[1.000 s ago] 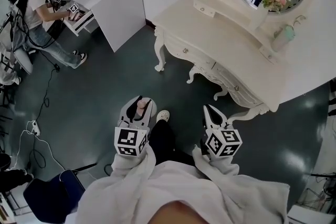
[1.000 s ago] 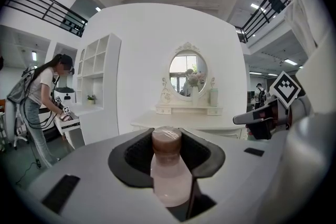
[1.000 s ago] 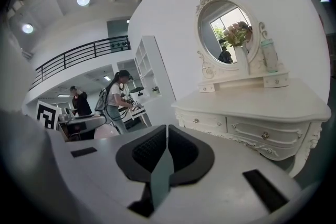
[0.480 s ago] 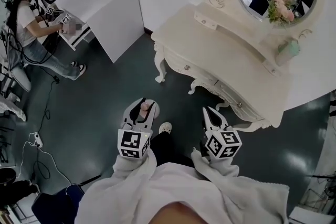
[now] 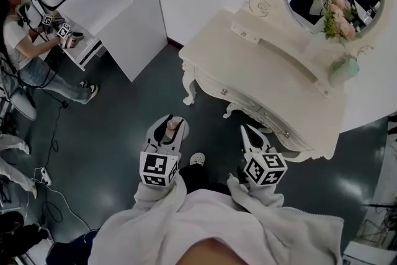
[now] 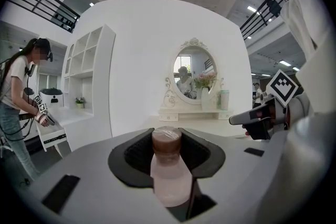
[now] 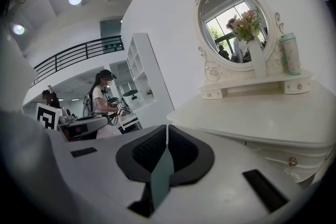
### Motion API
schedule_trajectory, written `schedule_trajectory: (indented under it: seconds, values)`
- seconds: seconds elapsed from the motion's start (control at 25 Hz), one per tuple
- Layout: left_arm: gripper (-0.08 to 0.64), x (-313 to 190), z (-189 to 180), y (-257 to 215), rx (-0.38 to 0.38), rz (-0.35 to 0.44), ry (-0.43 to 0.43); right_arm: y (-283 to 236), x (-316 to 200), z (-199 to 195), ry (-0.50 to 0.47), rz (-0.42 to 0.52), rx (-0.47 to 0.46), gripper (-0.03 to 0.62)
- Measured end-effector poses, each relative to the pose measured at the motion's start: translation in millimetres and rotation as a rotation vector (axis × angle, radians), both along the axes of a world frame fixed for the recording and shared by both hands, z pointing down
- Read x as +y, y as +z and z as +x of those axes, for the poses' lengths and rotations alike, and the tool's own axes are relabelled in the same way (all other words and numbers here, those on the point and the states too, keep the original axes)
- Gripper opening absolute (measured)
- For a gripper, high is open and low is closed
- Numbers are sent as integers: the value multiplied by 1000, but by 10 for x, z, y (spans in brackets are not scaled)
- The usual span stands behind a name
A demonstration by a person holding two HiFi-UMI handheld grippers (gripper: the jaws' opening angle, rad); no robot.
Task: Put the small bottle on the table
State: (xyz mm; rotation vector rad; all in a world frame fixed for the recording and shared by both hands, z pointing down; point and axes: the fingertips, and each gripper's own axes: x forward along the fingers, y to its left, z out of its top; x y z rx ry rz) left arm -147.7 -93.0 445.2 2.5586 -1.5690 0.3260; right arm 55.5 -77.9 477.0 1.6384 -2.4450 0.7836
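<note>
Table (image 5: 267,65) ahead of my left gripper (image 5: 167,124), I'm carrying the bottle (image 6: 169,165) clamped in it, right gripper (image 5: 250,132) closed empty; next, an upright set-down.

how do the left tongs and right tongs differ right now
The left tongs grip the small bottle; the right tongs hold nothing. The left tongs' jaws stand apart around the bottle, while the right tongs' jaws are together. Both carry a marker cube and point toward the white dressing table.
</note>
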Motion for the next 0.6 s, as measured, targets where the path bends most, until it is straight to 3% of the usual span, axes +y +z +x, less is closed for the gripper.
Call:
schedule_trajectory:
  seconds: [0.6]
  values:
    - [143, -737, -221, 6, 8, 20, 41, -34, -698, -281, 25, 29, -5, 37]
